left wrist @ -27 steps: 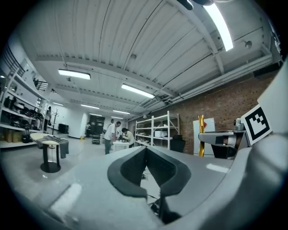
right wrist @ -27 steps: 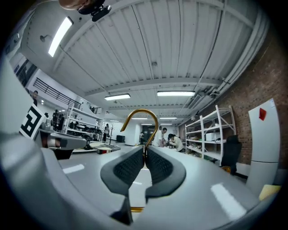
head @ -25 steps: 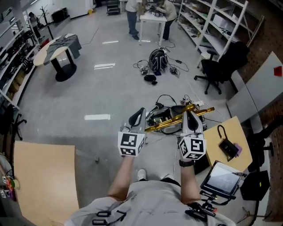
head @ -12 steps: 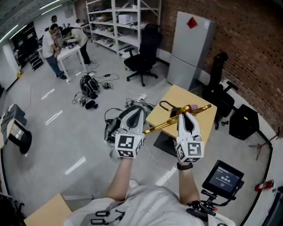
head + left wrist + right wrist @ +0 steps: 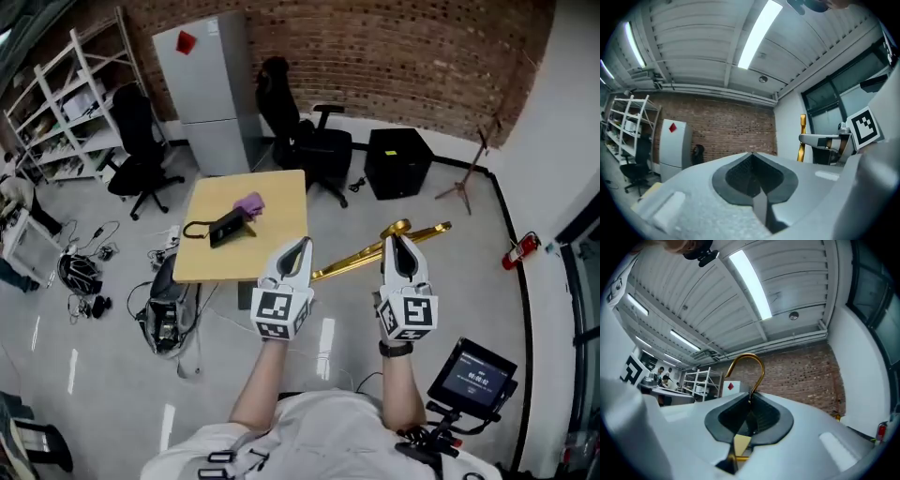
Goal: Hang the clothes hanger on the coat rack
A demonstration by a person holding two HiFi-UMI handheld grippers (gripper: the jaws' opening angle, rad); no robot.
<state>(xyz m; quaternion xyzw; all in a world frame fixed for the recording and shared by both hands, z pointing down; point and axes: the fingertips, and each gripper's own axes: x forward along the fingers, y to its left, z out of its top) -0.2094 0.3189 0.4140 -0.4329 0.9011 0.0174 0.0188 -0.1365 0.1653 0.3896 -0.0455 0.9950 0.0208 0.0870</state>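
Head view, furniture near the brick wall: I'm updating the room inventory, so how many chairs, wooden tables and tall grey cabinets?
Chairs: 2
Wooden tables: 1
Tall grey cabinets: 1
Total: 4

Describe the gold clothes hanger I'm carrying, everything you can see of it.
The clothes hanger is shiny and gold-coloured, metal by its look: a long slim bar with a curved hook on top. The right gripper has its jaws shut on it at the hook's base, so the hook rises just above them. It hangs in the air above the floor, tilted, with its right end higher. Its lower end reaches toward the left gripper, whose jaws are together with nothing between them.
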